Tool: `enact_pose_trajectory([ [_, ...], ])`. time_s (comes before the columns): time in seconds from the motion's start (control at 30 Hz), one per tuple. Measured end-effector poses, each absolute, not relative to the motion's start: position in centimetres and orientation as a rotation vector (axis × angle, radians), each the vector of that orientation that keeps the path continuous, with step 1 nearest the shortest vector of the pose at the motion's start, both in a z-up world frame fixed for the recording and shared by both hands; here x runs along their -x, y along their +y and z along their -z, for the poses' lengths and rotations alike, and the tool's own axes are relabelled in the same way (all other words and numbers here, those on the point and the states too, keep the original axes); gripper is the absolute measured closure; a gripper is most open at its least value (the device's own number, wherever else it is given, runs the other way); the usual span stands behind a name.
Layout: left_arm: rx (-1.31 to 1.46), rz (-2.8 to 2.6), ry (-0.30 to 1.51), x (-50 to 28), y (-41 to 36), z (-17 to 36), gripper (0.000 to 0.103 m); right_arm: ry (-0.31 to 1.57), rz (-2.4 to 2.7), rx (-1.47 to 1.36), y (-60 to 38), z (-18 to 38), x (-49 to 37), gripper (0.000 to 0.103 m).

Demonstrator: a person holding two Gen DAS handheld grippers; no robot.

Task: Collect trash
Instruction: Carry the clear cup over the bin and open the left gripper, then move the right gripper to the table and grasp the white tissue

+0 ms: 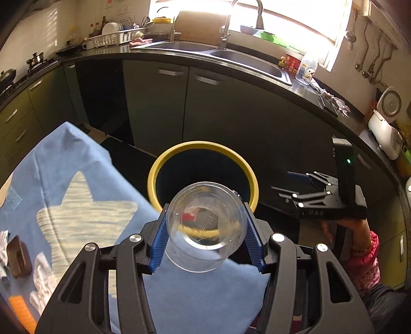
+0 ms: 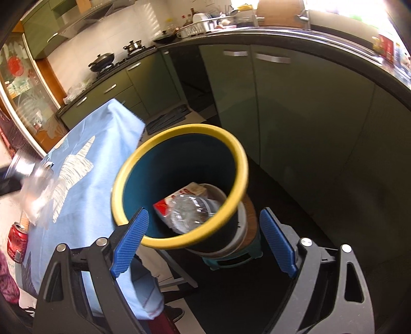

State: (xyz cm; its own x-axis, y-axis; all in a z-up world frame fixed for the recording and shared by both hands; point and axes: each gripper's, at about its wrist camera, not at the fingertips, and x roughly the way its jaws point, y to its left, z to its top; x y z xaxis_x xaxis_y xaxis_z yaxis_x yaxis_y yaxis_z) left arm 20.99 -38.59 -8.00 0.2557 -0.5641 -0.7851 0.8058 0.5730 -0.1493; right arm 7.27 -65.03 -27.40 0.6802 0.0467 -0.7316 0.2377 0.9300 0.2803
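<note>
1. Left wrist: left gripper (image 1: 206,232) clamped on clear plastic cup (image 1: 205,223), just short of bin (image 1: 203,146)
2. Light, thin-walled, slippery; squeeze mid-wall gently
3. Right gripper (image 2: 203,244) wide, holding nothing

Backlit kitchen, heavy fisheye bend

My window (image 1: 257,15) blows out white; cabinets (image 1: 231,108) sit dim, edges curve and darken, and the clear cup (image 2: 36,195) smears with motion blur.

Left gripper (image 1: 205,231) clamped, fingers (image 1: 160,244) pinching load; right gripper (image 2: 203,241) spread wide, nothing between fingers
</note>
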Motion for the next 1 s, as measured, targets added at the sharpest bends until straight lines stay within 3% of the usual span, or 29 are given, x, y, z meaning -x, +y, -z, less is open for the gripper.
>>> enact_pose_trajectory([
  [0.23, -0.364, 0.934, 0.948, -24.9, -46.1, 11.3, 0.048, 0.825, 0.118, -0.410, -66.9, 28.6, -5.9, 0.018],
  [0.33, -0.371, 0.905, 0.956, -26.0, -47.9, 12.8, 0.027, 0.830, 0.120, -0.425, -67.4, 28.9, -5.8, 0.018],
  [0.43, -0.354, 0.901, 0.967, -26.1, -48.0, 13.1, 0.026, 0.828, 0.120, -0.430, -67.5, 28.9, -5.7, 0.018],
  [0.63, -0.303, 0.890, 0.907, -24.2, -43.0, 9.5, 0.018, 0.825, 0.109, -0.410, -66.5, 28.4, -6.2, 0.018],
  [1.0, -0.181, 0.720, 0.784, -22.0, -25.7, 3.3, 0.015, 0.842, 0.008, -0.301, -59.8, 26.2, -9.3, 0.018],
])
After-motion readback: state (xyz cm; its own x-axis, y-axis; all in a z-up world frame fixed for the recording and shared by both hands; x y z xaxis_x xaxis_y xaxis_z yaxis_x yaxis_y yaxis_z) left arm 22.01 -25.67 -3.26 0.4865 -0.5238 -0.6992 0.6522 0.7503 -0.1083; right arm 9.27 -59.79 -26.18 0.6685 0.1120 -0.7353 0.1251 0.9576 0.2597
